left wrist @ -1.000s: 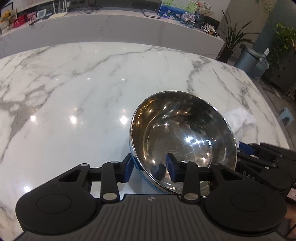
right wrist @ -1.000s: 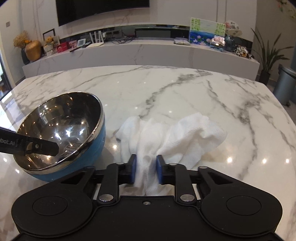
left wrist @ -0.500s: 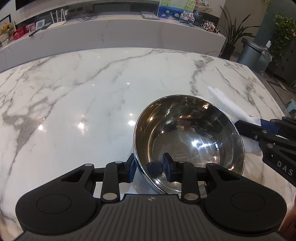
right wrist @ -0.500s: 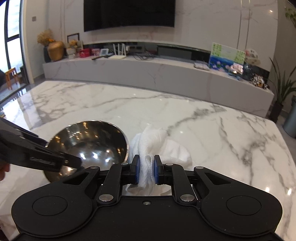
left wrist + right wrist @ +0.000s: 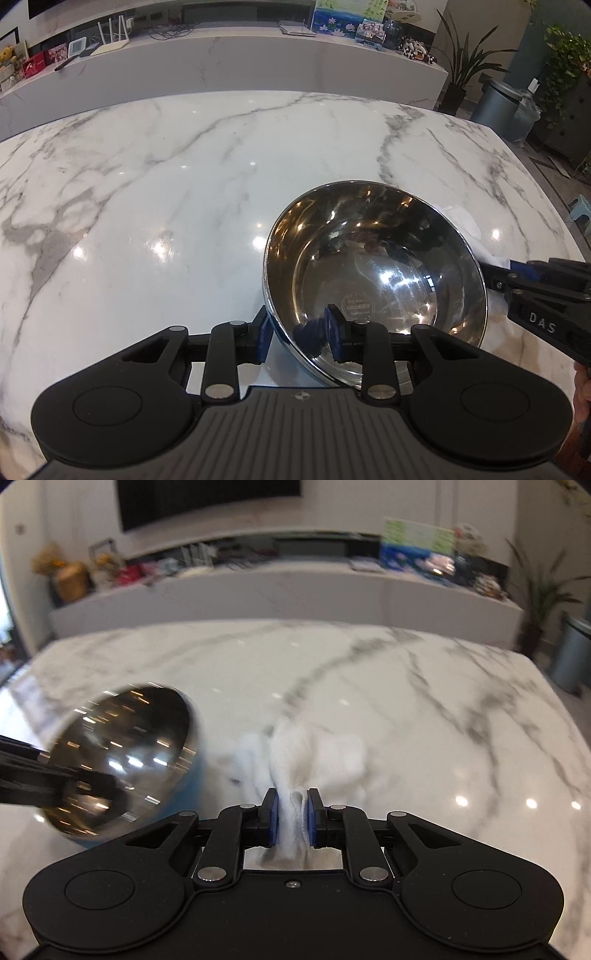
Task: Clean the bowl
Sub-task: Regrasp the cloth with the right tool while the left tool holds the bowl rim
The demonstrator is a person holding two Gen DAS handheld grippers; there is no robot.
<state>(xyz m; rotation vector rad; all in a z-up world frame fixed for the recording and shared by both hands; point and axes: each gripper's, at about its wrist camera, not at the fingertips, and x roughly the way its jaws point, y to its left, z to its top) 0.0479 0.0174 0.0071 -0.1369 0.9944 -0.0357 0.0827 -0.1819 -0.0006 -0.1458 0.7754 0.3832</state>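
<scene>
A steel bowl (image 5: 373, 269) with a blue outside is tilted up off the marble table. My left gripper (image 5: 299, 332) is shut on its near rim, one pad inside and one outside. The bowl also shows at the left of the right wrist view (image 5: 122, 760), blurred. My right gripper (image 5: 291, 821) is shut on a white cloth (image 5: 306, 753) that hangs forward above the table, just right of the bowl. In the left wrist view the right gripper (image 5: 535, 284) sits at the bowl's right rim, with a bit of the cloth (image 5: 487, 251) behind it.
The marble table (image 5: 166, 192) spreads wide to the left and far side. A long white counter (image 5: 221, 55) with small items runs behind it. A grey bin (image 5: 502, 107) and plants stand at the far right.
My right gripper has lifted the cloth off the table and swung it toward the bowl; that view is now blurred. The bowl has tilted a bit more in my left gripper.
</scene>
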